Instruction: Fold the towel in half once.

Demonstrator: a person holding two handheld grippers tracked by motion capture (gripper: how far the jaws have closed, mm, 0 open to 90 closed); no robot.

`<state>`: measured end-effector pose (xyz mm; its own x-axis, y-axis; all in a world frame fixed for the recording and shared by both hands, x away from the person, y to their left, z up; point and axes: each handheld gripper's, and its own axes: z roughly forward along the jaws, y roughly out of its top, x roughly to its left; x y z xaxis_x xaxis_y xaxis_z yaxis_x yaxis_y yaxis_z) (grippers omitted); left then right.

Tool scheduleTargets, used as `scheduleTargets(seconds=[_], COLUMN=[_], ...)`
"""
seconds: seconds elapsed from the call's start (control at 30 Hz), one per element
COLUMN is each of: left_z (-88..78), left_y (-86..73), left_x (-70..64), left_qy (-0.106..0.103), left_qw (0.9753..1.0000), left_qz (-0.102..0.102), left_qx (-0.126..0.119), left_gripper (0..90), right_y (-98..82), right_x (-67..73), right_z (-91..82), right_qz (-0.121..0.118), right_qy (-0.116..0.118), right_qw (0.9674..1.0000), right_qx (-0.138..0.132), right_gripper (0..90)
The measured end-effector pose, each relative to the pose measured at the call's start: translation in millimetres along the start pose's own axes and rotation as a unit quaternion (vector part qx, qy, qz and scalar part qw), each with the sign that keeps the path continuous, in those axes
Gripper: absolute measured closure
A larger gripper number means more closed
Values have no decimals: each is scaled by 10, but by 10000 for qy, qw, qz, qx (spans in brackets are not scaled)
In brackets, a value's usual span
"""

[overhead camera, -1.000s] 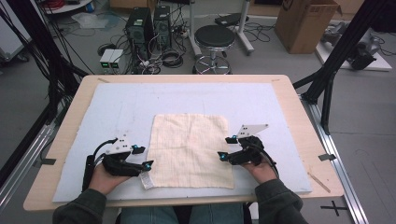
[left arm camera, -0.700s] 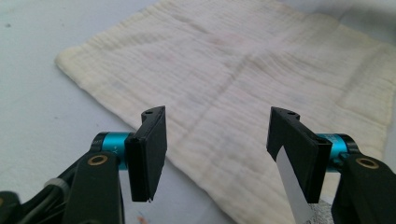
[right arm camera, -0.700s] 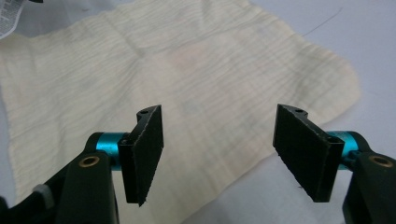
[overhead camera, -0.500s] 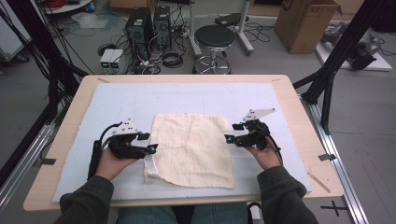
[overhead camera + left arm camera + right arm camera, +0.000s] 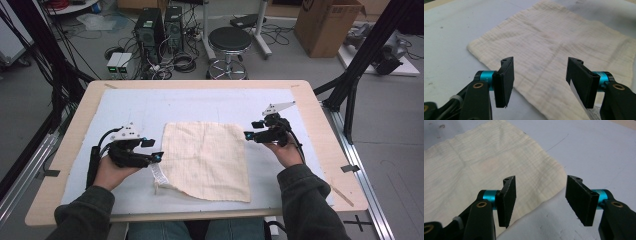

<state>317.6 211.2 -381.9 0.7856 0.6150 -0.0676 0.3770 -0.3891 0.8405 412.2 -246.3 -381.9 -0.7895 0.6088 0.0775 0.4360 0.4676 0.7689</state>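
A cream cloth (image 5: 205,157) lies spread flat on the pale blue mat (image 5: 210,105), with a white label (image 5: 158,173) at its near left corner. My left gripper (image 5: 153,150) hovers at the cloth's left edge, jaws apart and nothing between them. In the left gripper view the gripper (image 5: 540,75) looks across the cloth (image 5: 554,37) below. My right gripper (image 5: 251,130) hovers just off the far right corner, also open and empty. The right gripper view has that gripper (image 5: 540,197) above the cloth (image 5: 474,170) corner. Both pairs of jaws have just been closing a little.
The mat covers a wooden table (image 5: 320,115). Beyond the far edge stand a black stool (image 5: 230,40), computer towers (image 5: 160,25) and a cardboard box (image 5: 327,25). Black frame posts (image 5: 360,65) rise at both sides.
Both hands have moved away from the person, from the cloth's near corners up along its side edges. The right hand went farther. Both pairs of jaws stand slightly narrower.
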Motion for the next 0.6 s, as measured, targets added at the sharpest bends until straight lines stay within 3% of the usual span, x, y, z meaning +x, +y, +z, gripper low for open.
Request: scheduleTargets(seconds=[0.23, 0.4, 0.6], left_z=[-192, -151, -98], left_y=[31, 165, 245], left_x=[-98, -100, -152], left_qy=[-112, -294, -466], left_qw=[9996, 9985, 9974], left_qz=[71, -36, 43], left_qx=[-243, -467, -555], left_gripper=[384, 384, 373], right_y=[27, 40, 50], right_x=[74, 94, 104], right_z=[58, 95, 137], right_qz=[-133, -91, -112], right_qy=[90, 128, 191], right_qw=[9999, 9999, 9997], right_qx=[32, -33, -90], right_gripper=[415, 419, 420])
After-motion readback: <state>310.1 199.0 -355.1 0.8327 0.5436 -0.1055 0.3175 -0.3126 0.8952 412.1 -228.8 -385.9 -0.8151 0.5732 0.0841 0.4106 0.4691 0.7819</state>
